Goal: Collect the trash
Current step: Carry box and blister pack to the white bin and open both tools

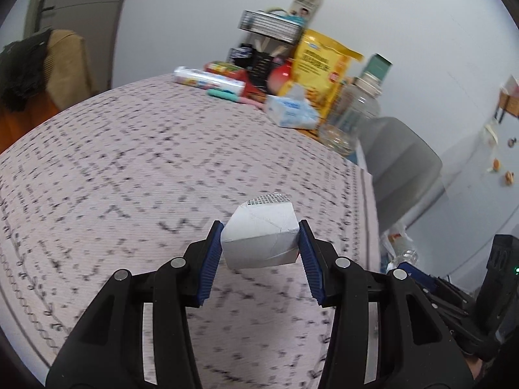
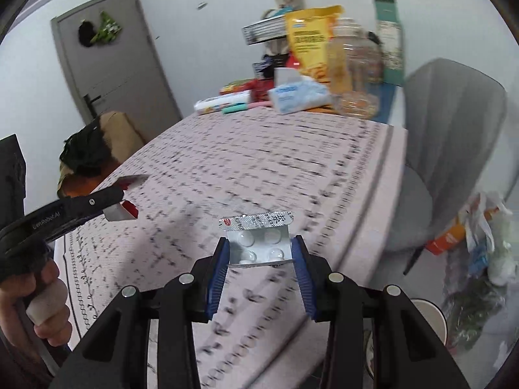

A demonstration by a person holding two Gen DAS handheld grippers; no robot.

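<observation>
Only the right wrist view shows a hand point(image 2: 30, 295) carrying the left gripper point(image 2: 121, 202) from the side and a trash-stuffed bag point(image 2: 480, 259) by the grey chair point(image 2: 454, 149). The left gripper point(image 1: 259, 243) has its fingers closed partway on a small white carton point(image 1: 259, 238), creased, above the patterned bench point(image 1: 129, 168). The right gripper point(image 2: 261, 253) pinches a silver blister pack point(image 2: 259, 241), its foil flap folded up.

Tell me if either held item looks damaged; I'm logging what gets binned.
Both do. The white carton in the left tool is creased and dented. The blister pack in the right tool has its foil peeled and bent up at the far end.
</observation>
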